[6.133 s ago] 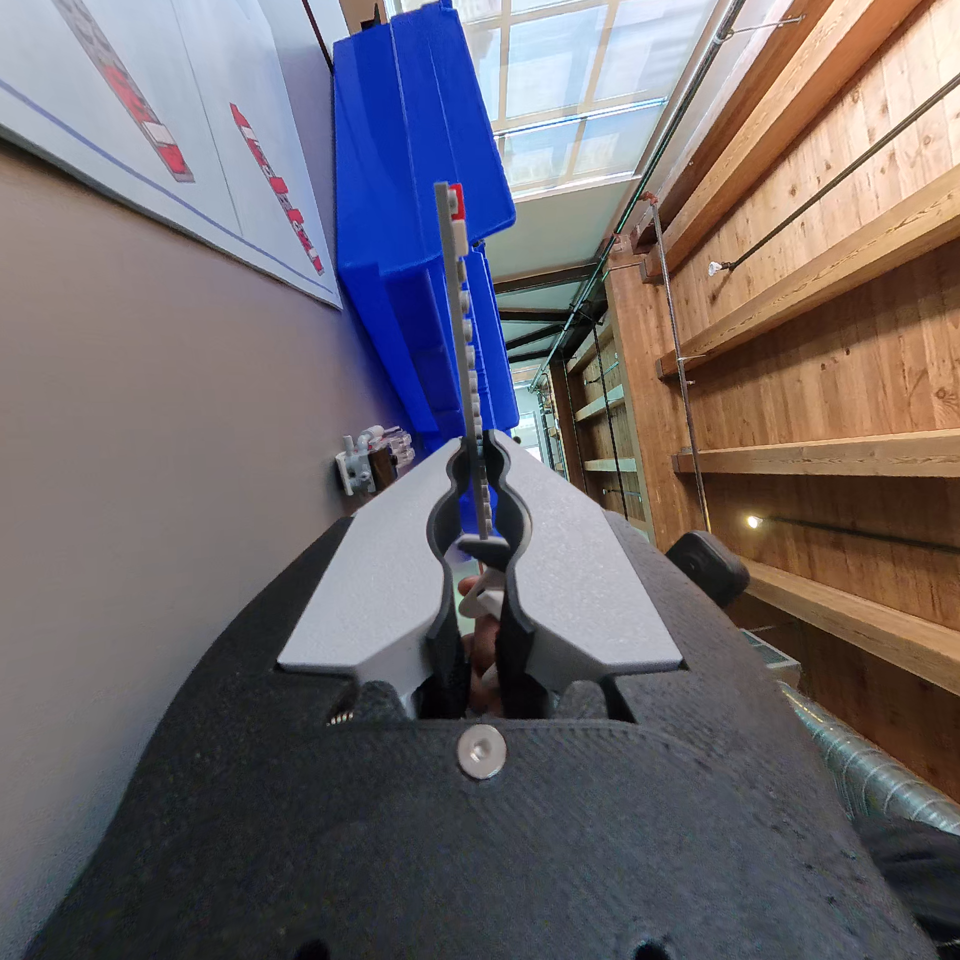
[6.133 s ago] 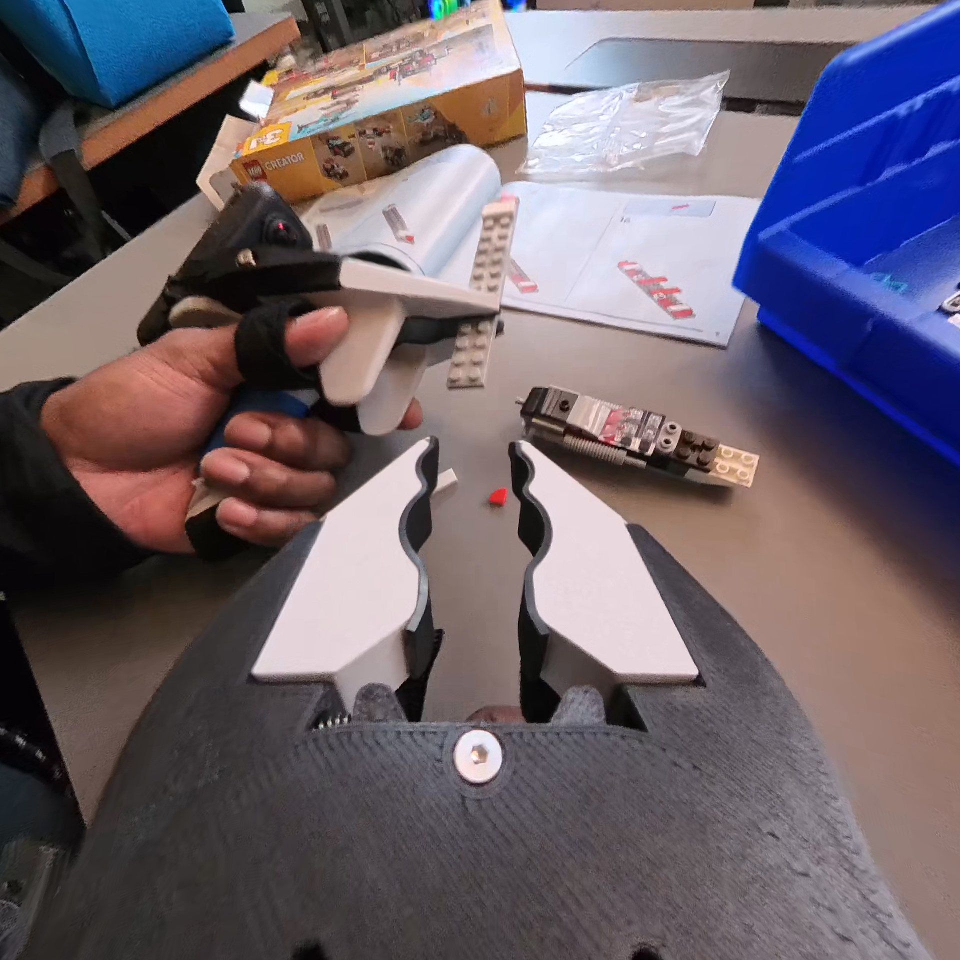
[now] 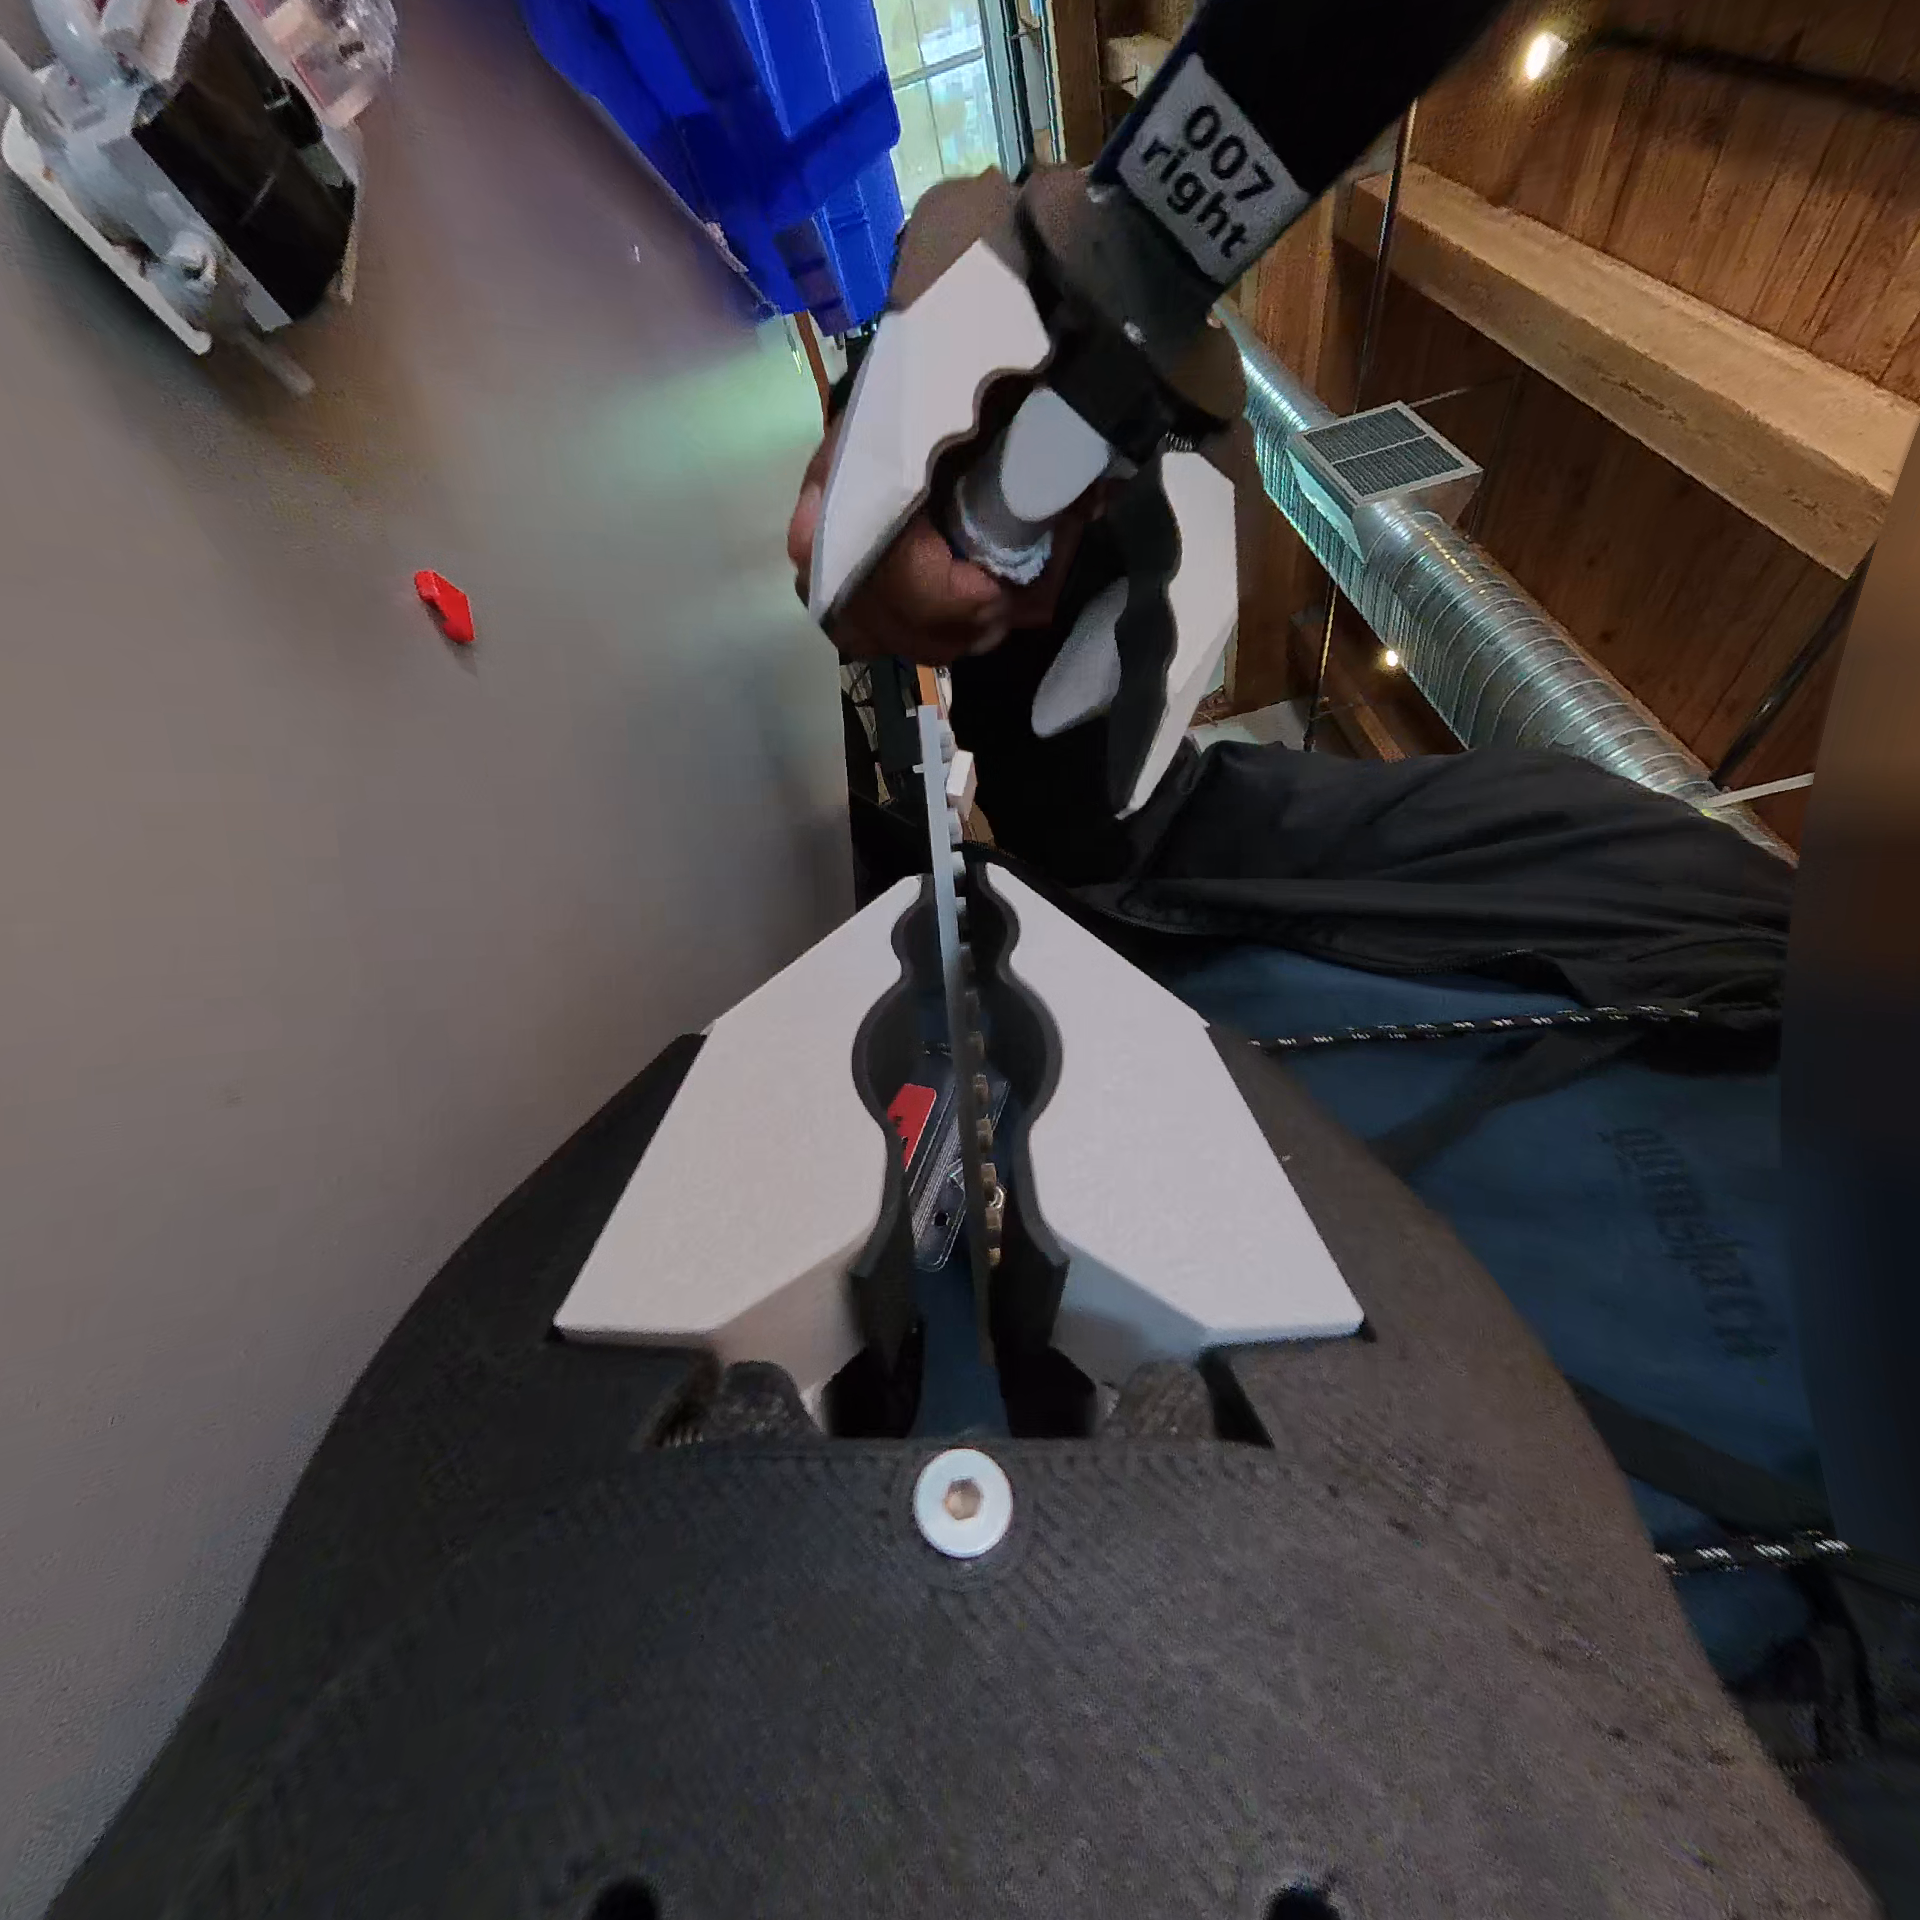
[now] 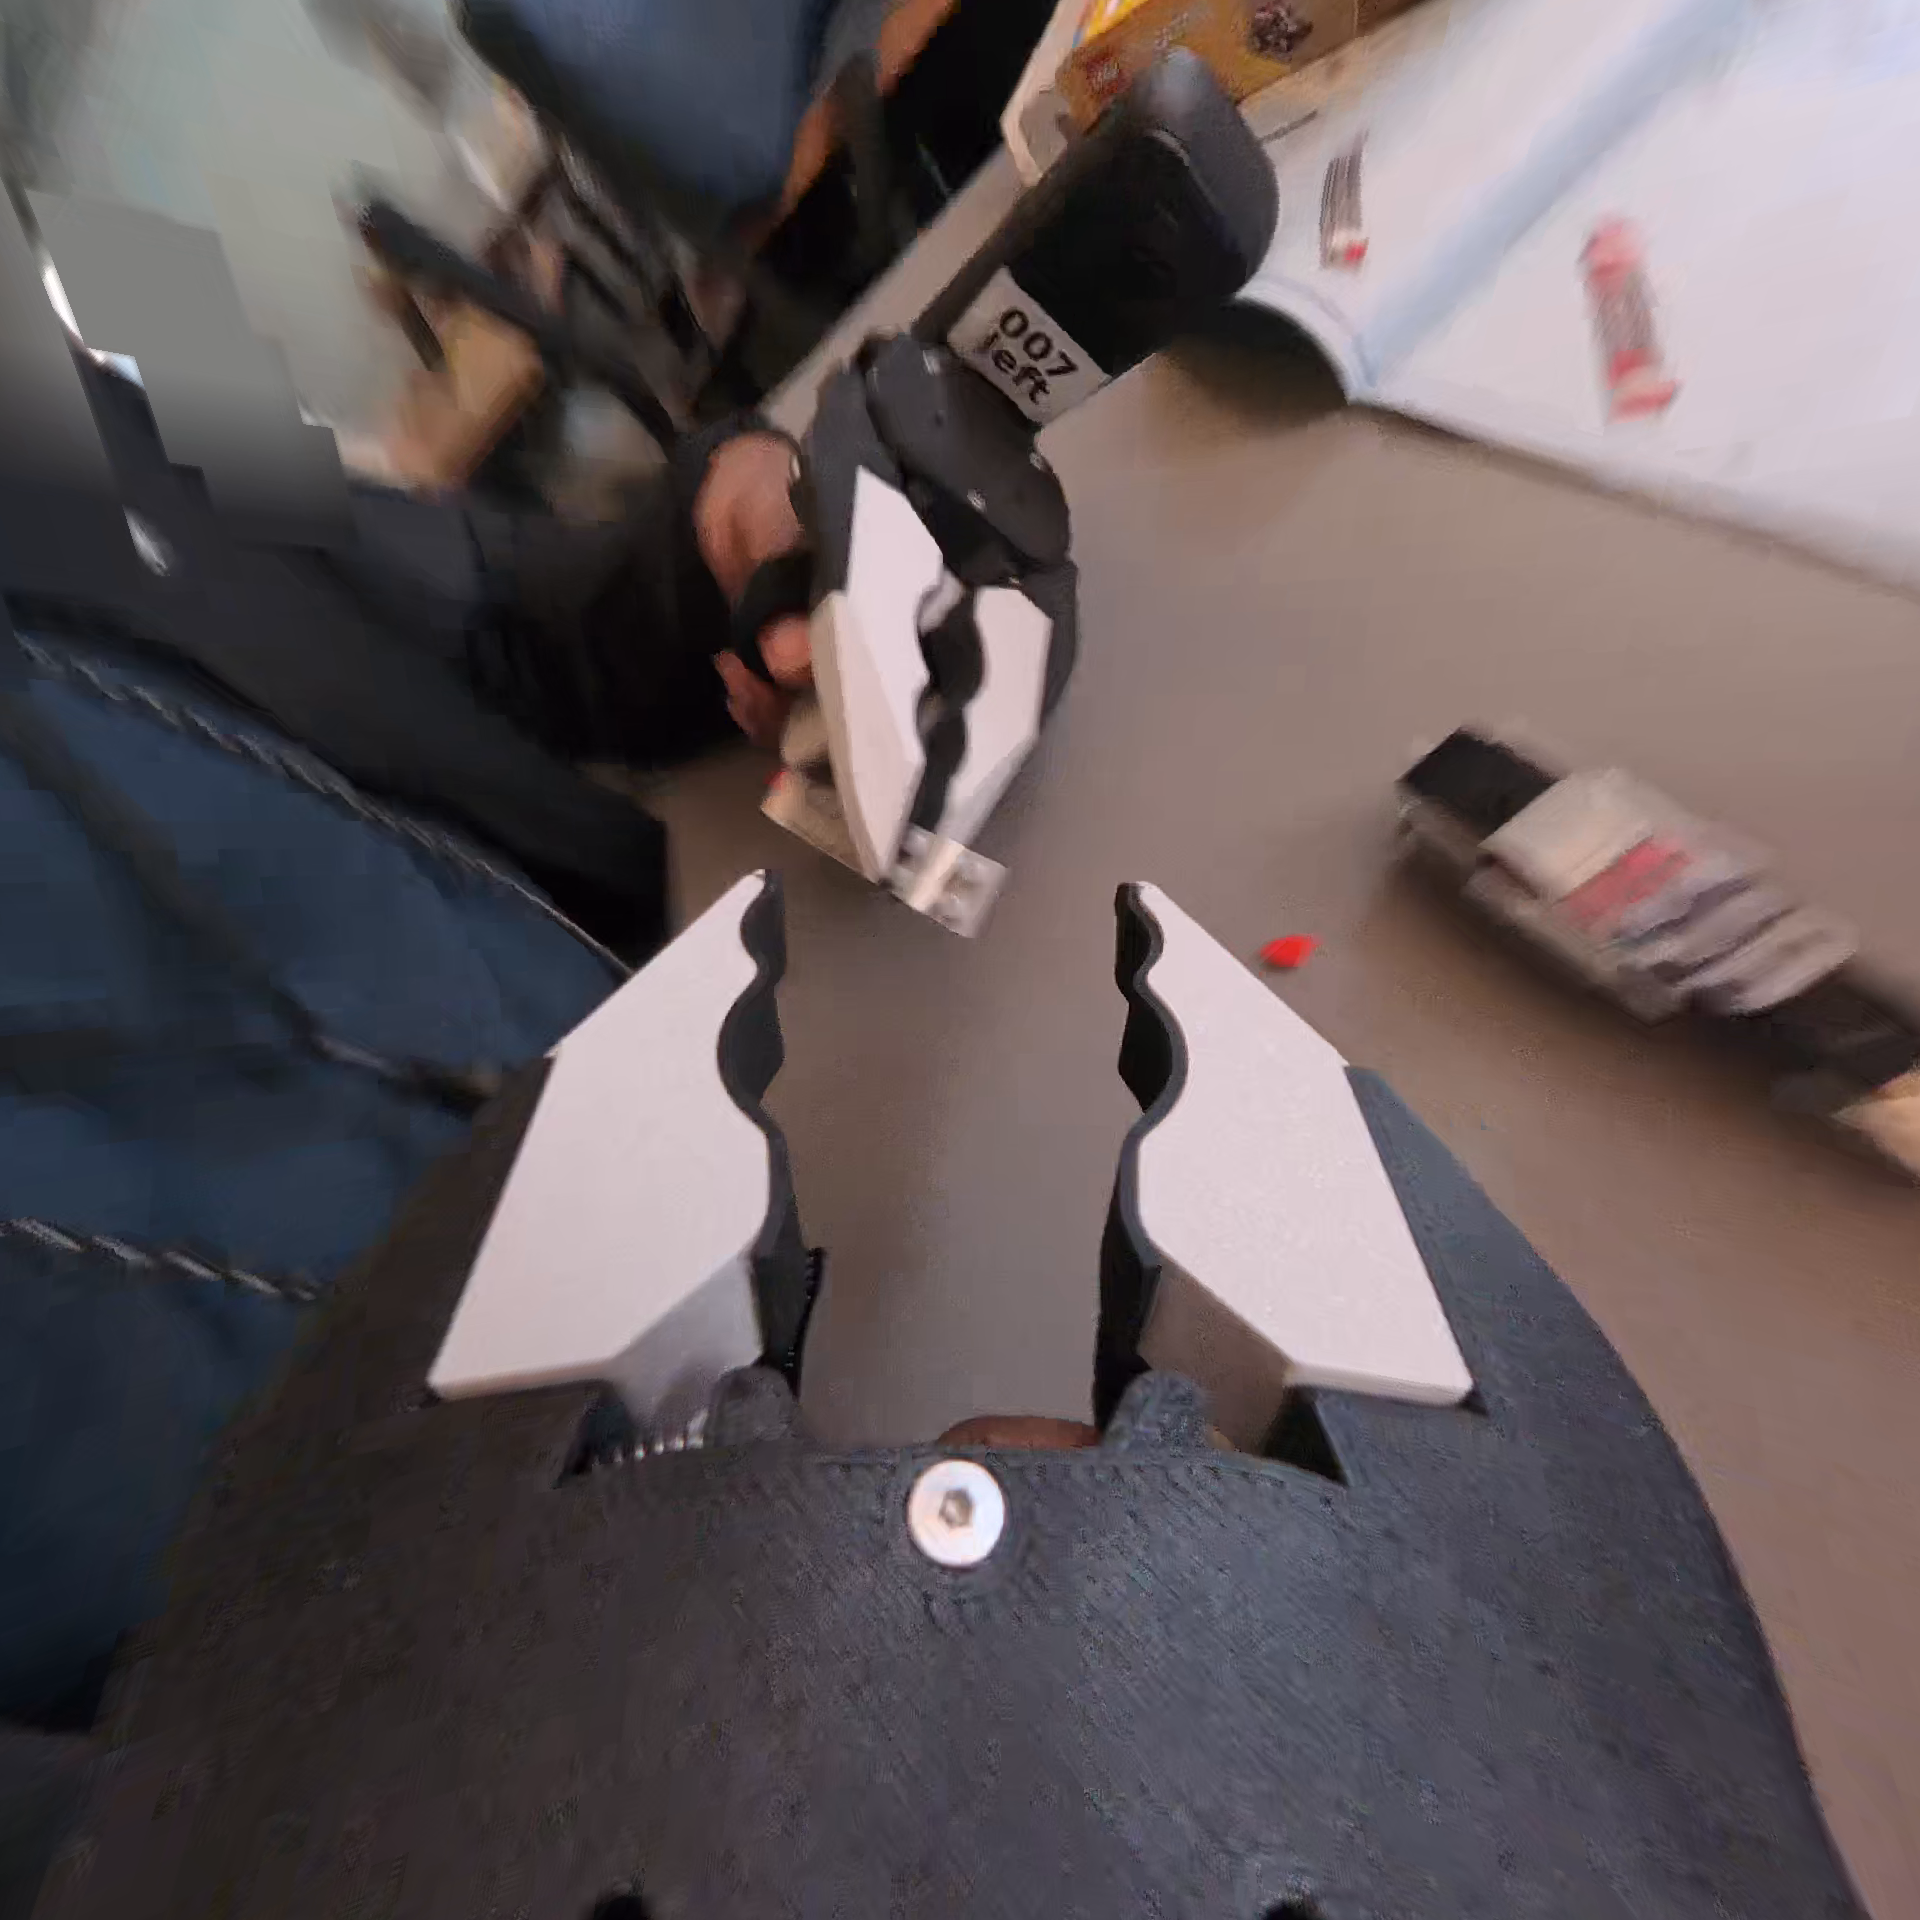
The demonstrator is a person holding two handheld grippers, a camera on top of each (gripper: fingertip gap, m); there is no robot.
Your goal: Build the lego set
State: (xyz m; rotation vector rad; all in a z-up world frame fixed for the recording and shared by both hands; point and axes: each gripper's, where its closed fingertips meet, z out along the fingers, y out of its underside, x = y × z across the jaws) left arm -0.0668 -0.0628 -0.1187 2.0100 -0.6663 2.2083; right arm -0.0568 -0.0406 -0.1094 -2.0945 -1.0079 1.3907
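Lego set looks barely half built to me: my left hand-held gripper (image 3: 951,904) clamps a grey plate (image 3: 940,821), the right hand-held gripper (image 4: 948,904) gapes empty, and the finished block (image 4: 1621,894) and red piece (image 4: 1288,948) lie unjoined on the table (image 4: 1351,644).

A matte grey-brown table (image 3: 312,935) carries the scene, with blue plastic bins (image 3: 769,125) stacked at its far side. Beyond them a window (image 3: 940,125) lets in daylight. Wooden plank walls with timber beams (image 3: 1621,343) rise behind, a ribbed silver ventilation duct (image 3: 1475,623) runs along them, and small spotlights (image 3: 1545,50) glow
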